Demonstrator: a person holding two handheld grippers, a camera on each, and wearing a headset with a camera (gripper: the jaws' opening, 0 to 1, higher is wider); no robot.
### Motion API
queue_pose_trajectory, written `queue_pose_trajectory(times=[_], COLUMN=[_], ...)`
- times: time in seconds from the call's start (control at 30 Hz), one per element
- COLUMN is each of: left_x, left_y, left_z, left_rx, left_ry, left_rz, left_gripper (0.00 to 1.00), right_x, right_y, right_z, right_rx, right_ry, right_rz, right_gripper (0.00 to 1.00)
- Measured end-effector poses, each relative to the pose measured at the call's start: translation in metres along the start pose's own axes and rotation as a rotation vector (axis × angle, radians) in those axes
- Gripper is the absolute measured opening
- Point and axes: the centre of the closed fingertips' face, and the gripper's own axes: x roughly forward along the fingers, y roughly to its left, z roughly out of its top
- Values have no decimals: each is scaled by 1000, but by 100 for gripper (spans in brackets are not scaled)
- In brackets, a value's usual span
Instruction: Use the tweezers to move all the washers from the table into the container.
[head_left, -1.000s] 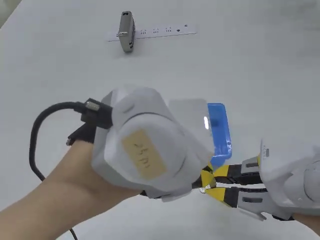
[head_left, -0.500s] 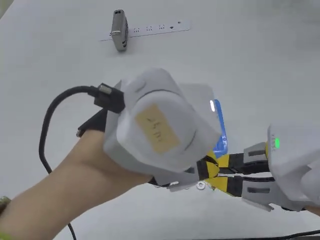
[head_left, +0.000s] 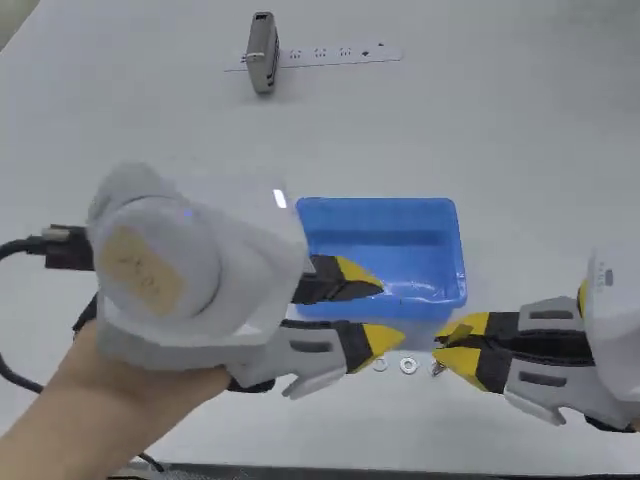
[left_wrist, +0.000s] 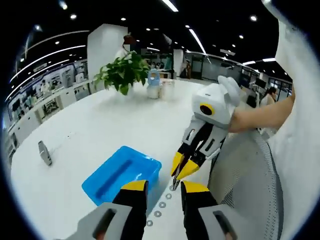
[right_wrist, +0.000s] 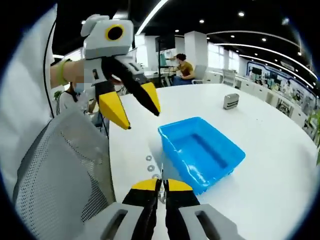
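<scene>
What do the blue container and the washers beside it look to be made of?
The container: likely plastic, glossy; uniform saturated blue, soft highlights on its floor. The washers: probably metal, bright silvery; thin flat rings, too small to be sure.

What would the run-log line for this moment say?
left tongs: open, unloaded | right tongs: shut on tweezers, tip near washers | washers: on table beside blue container

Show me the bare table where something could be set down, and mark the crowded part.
Bare table stretches between the power strip and the far rim of the blue container, and again right of it. Crowded: in front of the container, where washers lie between the open left hand-held gripper and the right hand-held gripper with the tweezers.
</scene>
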Motion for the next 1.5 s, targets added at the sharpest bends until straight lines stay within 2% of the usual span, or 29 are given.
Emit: queue_pose_trajectory(times=[0.1, 0.23, 0.3, 0.4, 0.47, 0.67, 0.83, 0.87, 0.9, 0.93, 0.97, 1.07, 1.27, 1.3, 1.4, 1.5], left_x=[-20, -43, -51, -62, -66, -72, -70, -69, -72, -73, -73, -77, -87, -89, -91, -90], left_y=[8, 17, 21, 26, 29, 32, 40, 41, 45, 47, 46, 46, 58, 59, 60, 59], left_z=[0, 2, 1, -2, -8, -24, -38, -40, -44, -41, -37, -32, -35, -34, -33, -32], left_rx=[-95, -152, -157, -162, -186, -176, -239, -238, -201, -176, -176, -184, -243, -251, -242, -238], left_ry=[-108, -224, -253, -290, -298, -292, -327, -314, -277, -281, -300, -347, -386, -400, -409, -410], left_rz=[78, 170, 212, 276, 307, 395, 457, 466, 501, 519, 521, 519, 574, 576, 589, 586], left_gripper=[31, 36, 39, 46, 49, 62, 71, 72, 73, 74, 75, 80, 97, 98, 98, 98], right_x=[-4, -11, -14, -20, -21, -26, -28, -28, -27, -26, -24, -18, 0, 3, 11, 19], right_y=[-5, -6, -5, -2, -1, -2, -11, -13, -17, -20, -24, -37, -64, -69, -77, -81], right_z=[-2, -2, 2, 17, 25, 49, 68, 70, 72, 74, 75, 77, 71, 67, 61, 51], right_rx=[85, 127, 131, 138, 128, 84, 71, 69, 71, 72, 78, 95, 116, 137, 182, 179], right_ry=[-19, -16, -23, -49, -54, -69, -98, -101, -110, -115, -121, -137, -140, -142, -152, -129], right_rz=[-35, -52, -58, -57, -57, -65, -79, -81, -86, -87, -95, -123, -170, -179, -186, -194], right_gripper=[0, 0, 0, 1, 1, 1, 1, 1, 1, 1, 1, 1, 1, 1, 1, 1])
